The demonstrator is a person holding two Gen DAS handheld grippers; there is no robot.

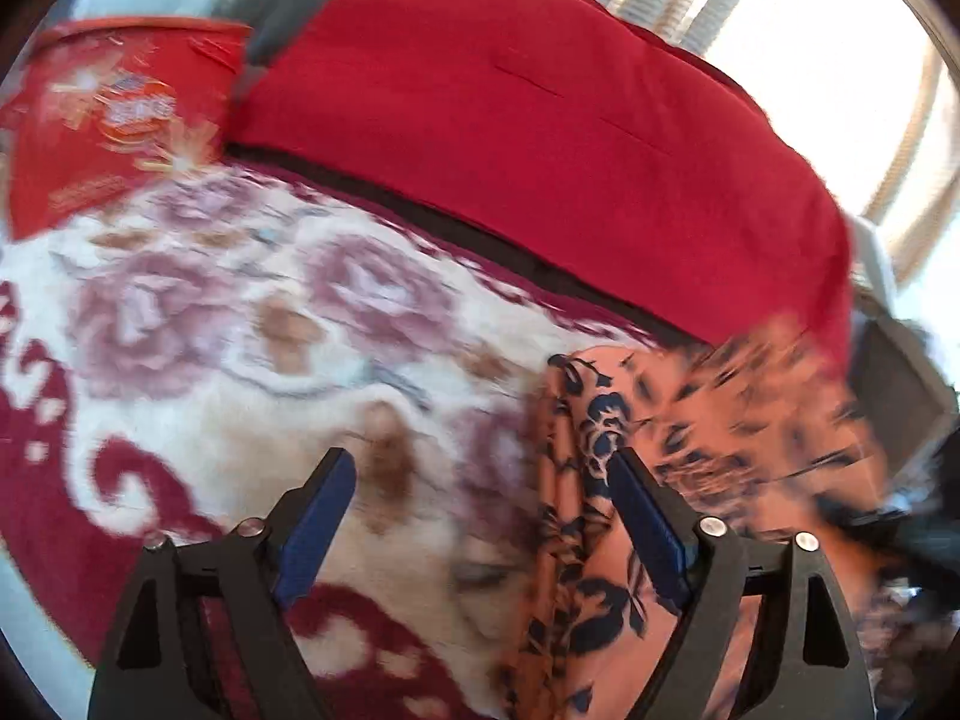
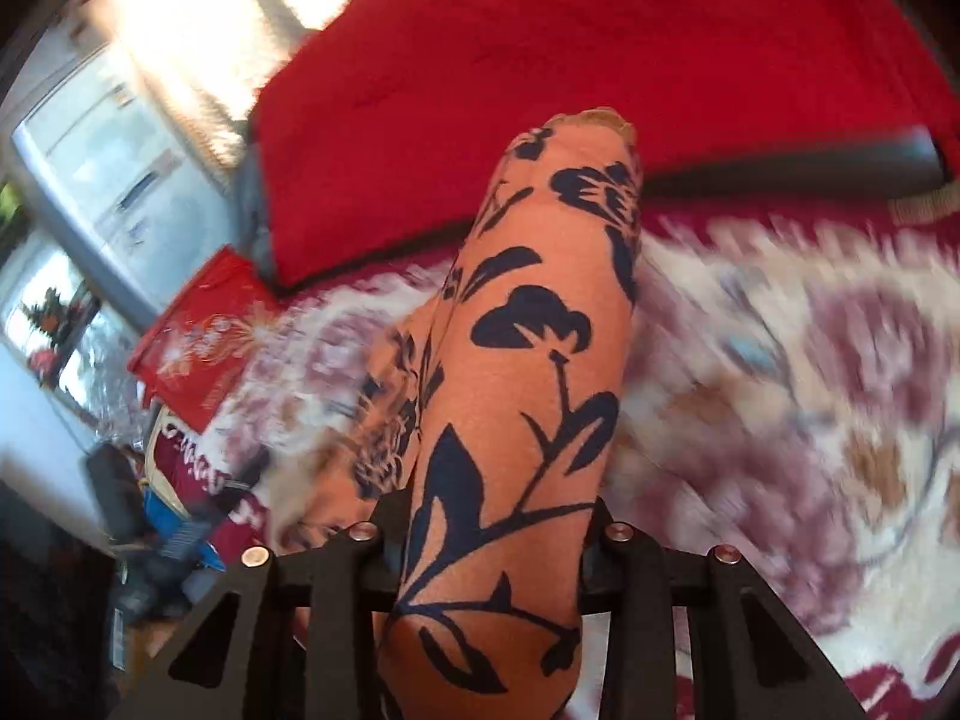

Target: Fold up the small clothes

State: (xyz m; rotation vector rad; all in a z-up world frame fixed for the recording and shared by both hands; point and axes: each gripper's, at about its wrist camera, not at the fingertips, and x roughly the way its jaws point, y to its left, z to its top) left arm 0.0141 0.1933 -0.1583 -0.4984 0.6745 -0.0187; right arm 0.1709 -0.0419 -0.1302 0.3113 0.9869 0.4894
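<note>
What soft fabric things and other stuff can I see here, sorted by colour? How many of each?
Orange fabric garment with dark blue flowers: 1
Plain red padded cushion: 1
Fluffy cream-and-maroon floral blanket: 1
Red printed paper bag: 1
Total: 4

Beside the plain red cushion (image 1: 540,138), an orange garment (image 2: 528,396) is being shown with navy flowers, the blanket (image 1: 240,330) with cream, maroon and mauve roses

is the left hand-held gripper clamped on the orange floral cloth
No, the left hand-held gripper is open, its blue pads apart, with the orange floral cloth lying loose between them.
</note>
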